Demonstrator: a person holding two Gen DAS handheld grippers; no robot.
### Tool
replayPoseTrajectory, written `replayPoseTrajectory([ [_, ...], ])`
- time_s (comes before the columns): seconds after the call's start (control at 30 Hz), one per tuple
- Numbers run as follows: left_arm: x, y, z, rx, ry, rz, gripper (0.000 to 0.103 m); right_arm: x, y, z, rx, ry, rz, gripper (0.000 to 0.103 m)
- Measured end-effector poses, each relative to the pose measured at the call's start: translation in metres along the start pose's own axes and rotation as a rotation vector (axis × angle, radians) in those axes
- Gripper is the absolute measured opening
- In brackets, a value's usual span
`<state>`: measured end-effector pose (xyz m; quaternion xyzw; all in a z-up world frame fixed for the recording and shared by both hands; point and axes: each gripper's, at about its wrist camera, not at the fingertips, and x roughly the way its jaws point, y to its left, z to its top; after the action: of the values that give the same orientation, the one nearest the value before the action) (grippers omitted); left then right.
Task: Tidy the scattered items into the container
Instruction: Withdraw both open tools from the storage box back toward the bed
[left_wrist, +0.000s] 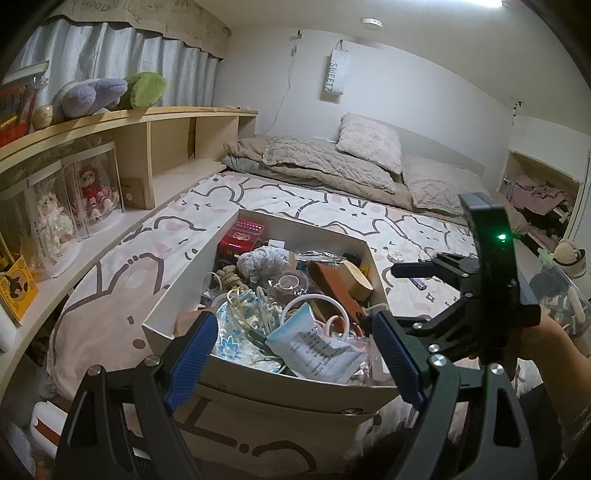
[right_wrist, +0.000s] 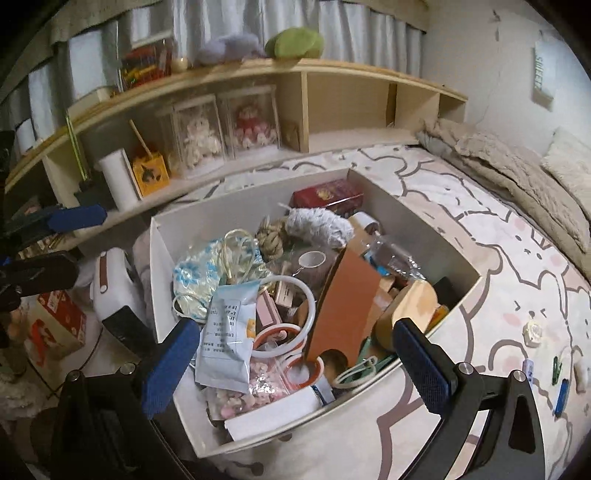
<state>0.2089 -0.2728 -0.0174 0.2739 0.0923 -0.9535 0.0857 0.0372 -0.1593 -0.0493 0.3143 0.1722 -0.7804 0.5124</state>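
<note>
A white cardboard box (left_wrist: 173, 291) sits on the bed, full of small items: a red packet (left_wrist: 242, 236), grey yarn (left_wrist: 264, 260), a brown card (right_wrist: 349, 306), white rings (right_wrist: 291, 314), a printed sachet (left_wrist: 317, 345). It also shows in the right wrist view (right_wrist: 162, 280). My left gripper (left_wrist: 295, 354) is open and empty over the box's near edge. My right gripper (right_wrist: 295, 362) is open and empty above the box's near end; it shows in the left wrist view (left_wrist: 417, 271) to the right of the box. Small loose items lie on the sheet: a round white thing (right_wrist: 533, 332), a blue lighter (right_wrist: 561, 397), a green clip (right_wrist: 556, 365).
A wooden shelf (left_wrist: 147, 118) with boxed dolls (left_wrist: 92, 188) and plush toys runs along the bed's left side. Blankets and pillows (left_wrist: 369, 142) lie at the bed's head. A white case (right_wrist: 114, 288) and a red box (right_wrist: 59, 321) stand on the floor left of the bed.
</note>
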Motion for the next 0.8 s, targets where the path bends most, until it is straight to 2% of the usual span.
replayPoseTrajectory([
  [0.13, -0.002, -0.007, 0.002, 0.014, -0.005, 0.02, 0.088, -0.013, -0.005, -0.001, 0.025, -0.038, -0.001, 0.103],
  [0.17, -0.003, -0.008, 0.002, 0.013, -0.005, 0.025, 0.099, -0.018, -0.006, -0.002, 0.032, -0.053, -0.001, 0.103],
  [0.2, -0.003, -0.008, 0.002, 0.009, -0.008, 0.025, 0.103, -0.022, -0.007, -0.003, 0.037, -0.064, -0.003, 0.103],
  [0.8, -0.004, -0.026, 0.006, 0.014, -0.003, 0.056, 0.103, -0.066, -0.018, -0.017, 0.073, -0.136, -0.023, 0.103],
])
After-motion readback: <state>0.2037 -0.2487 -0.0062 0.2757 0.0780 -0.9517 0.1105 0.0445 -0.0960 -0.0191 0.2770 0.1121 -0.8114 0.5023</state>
